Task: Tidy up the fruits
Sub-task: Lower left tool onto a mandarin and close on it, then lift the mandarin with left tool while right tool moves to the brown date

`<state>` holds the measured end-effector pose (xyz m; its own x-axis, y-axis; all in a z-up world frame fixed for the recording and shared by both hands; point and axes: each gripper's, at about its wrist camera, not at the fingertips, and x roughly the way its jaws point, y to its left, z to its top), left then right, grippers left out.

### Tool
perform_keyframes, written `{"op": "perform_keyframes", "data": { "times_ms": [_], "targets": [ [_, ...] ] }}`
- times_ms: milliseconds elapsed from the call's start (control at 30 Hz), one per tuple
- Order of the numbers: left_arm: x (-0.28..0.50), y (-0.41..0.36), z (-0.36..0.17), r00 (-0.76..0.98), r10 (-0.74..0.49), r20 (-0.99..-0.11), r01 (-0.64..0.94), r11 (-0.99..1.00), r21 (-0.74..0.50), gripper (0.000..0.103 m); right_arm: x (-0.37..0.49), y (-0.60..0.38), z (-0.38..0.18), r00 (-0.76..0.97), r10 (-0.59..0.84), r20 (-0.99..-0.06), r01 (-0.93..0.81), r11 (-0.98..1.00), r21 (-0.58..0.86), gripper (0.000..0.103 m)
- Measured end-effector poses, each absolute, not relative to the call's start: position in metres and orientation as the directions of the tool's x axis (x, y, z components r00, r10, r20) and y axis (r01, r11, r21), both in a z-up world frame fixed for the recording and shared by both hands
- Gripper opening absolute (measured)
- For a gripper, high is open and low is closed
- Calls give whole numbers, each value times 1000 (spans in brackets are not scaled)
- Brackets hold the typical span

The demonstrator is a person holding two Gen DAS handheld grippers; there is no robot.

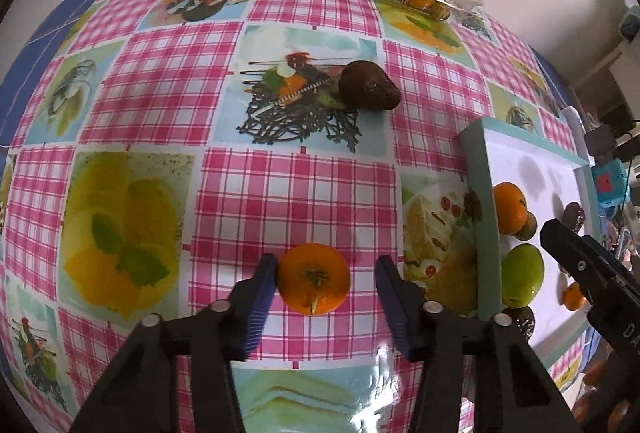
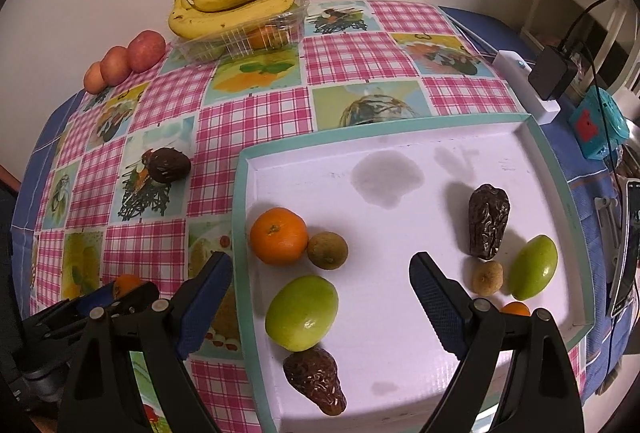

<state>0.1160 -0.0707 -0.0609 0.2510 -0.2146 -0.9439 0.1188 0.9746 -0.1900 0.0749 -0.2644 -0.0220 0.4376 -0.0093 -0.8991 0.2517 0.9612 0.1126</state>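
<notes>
Fruit mostly sits in the tray (image 2: 560,169); one orange (image 1: 314,279), bottom centre, lies between the spread left gripper (image 1: 326,285), one dark fruit (image 1: 370,85) remains on the tabletop (image 1: 160,73); right gripper (image 2: 320,285) spread, empty.

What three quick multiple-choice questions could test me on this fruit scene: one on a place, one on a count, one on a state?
1. Where do the bananas lie?
A. in the white tray
B. on a clear plastic box at the wall
C. on the floor

2. How many green fruits are in the white tray?
A. one
B. two
C. four

3. How do the left tongs stand?
A. open around an orange on the tablecloth
C. shut on a banana
B. shut and empty

Answers: 1 B, the bunch rests on the clear plastic box. 2 B, one green fruit lies near the front, another at the right rim. 3 A, the orange sits between spread fingers, ungripped.
</notes>
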Motion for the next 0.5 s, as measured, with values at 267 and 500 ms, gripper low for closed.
{"op": "perform_keyframes", "data": {
  "times_ms": [267,500],
  "targets": [
    [118,-66,-58,252,-225,-941,113,973,-203,39,75,-266,-22,438,-8,-899,257,959,116,91],
    [121,-63,-51,272,-258,-927,97,966,-240,39,76,-263,-22,441,-7,-898,256,959,118,91]
  ]
}}
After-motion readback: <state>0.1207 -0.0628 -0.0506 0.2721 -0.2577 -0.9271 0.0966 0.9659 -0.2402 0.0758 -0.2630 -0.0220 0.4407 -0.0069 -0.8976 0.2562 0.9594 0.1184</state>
